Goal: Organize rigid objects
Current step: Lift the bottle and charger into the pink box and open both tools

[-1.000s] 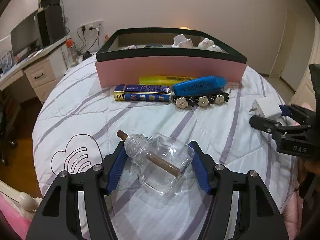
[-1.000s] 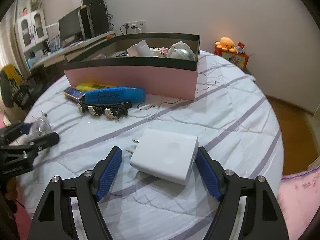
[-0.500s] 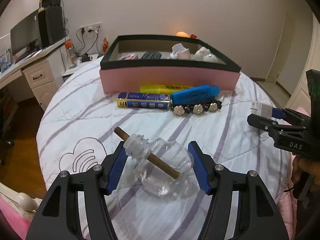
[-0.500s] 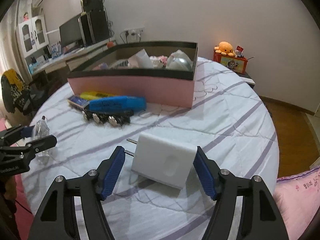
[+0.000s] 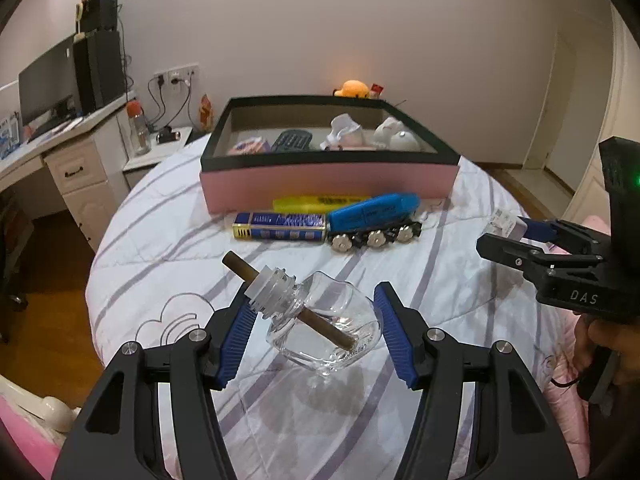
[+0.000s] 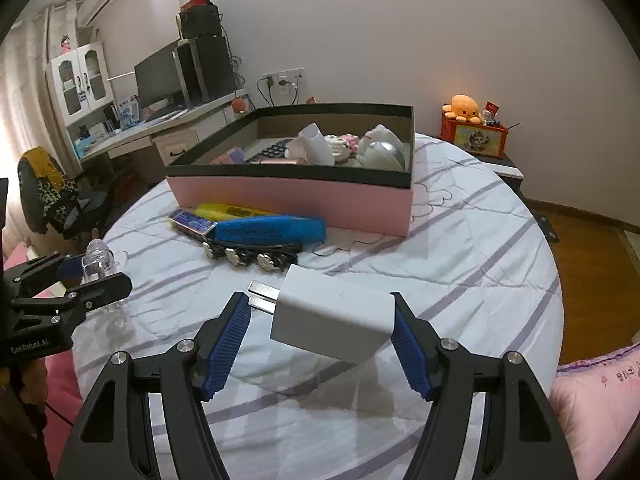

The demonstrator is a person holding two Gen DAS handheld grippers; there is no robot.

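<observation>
Left wrist view, left gripper (image 5: 314,334) clamps clear glass bottle (image 5: 324,328) with brown reed stick, right gripper (image 6: 320,338) at 3 o'clock grips white square plug charger (image 6: 334,318), pink box (image 5: 328,182) at 12 o'clock.

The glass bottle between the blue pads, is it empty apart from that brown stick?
Yes, the glass bottle looks clear and empty, with only the brown stick running through its neck.

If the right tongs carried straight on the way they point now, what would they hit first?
Probably the black hair clip with silver flowers, then the blue highlighter before the pink box. The right tongs hold the white charger lifted, so they might pass over; depth is unclear.
</observation>
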